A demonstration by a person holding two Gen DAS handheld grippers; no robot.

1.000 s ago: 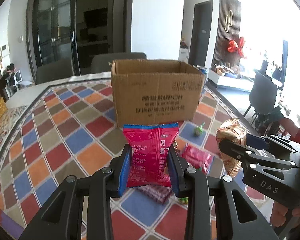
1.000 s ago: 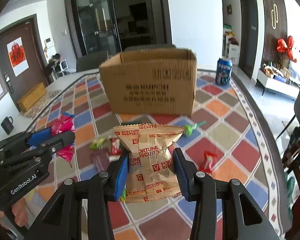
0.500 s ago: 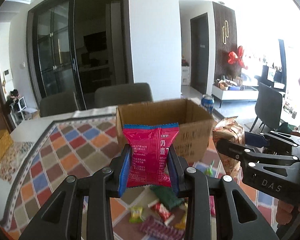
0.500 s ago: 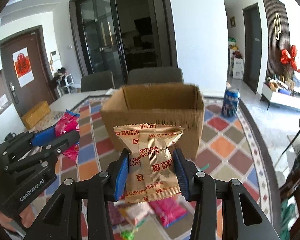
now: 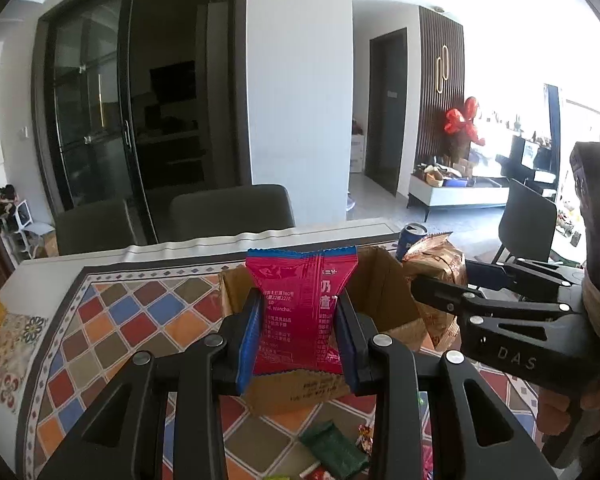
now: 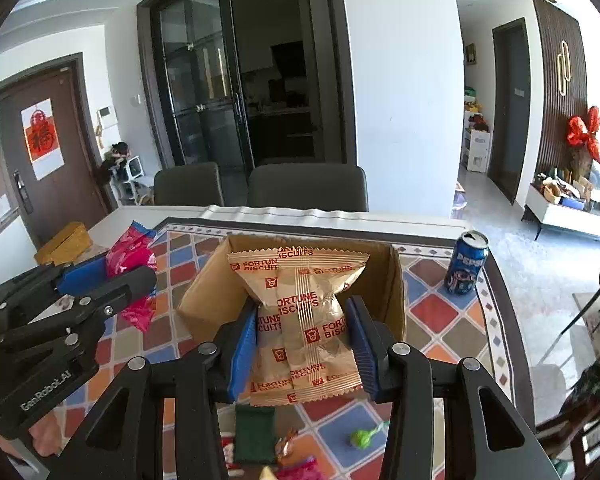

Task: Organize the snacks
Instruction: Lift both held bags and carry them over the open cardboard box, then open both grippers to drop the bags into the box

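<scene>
Left wrist: red packet [image 5: 300,312] stands upright, clamped between both pads [image 5: 249,340].

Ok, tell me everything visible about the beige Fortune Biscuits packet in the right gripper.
The Fortune Biscuits packet is a glossy beige pillow pack with red lettering and logos, crimped serrated ends and a centre seam. It looks puffy and sealed. It stands upright, pinched at mid-height between the right gripper's blue pads, in front of the open cardboard box, clear of the table.
</scene>
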